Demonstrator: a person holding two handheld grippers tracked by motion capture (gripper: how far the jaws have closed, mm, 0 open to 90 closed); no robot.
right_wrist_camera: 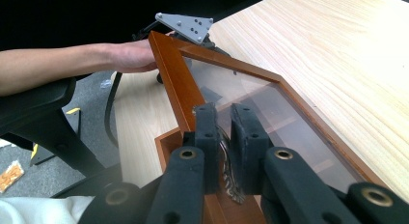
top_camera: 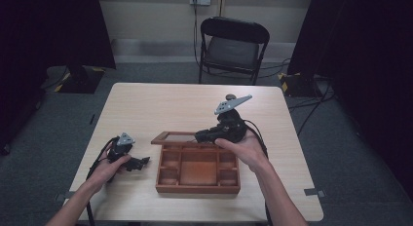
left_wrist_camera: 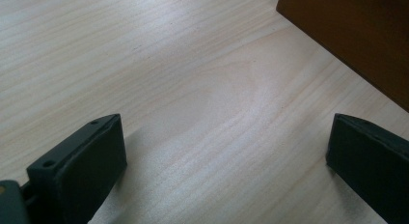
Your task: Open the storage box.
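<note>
Wooden compartment box point(top_camera: 197, 175) sits on the tabletop point(top_camera: 160, 102) toward its near edge, about midway between the left and right edges, its glass-paned lid point(right_wrist_camera: 251, 96) raised at the far side. No brand, label or writing can be read on the box or anywhere else. The right gripper point(right_wrist_camera: 224, 134) has its jaws clenched on a small metal clasp at the lid's front rail; the clasp is mostly hidden between the pads, so its shape is hard to make out. The left gripper point(left_wrist_camera: 224, 161) rests near the table's left edge, jaws spread wide over bare wood, grasping nothing. A corner of the box is cut off in the left gripper view.
</note>
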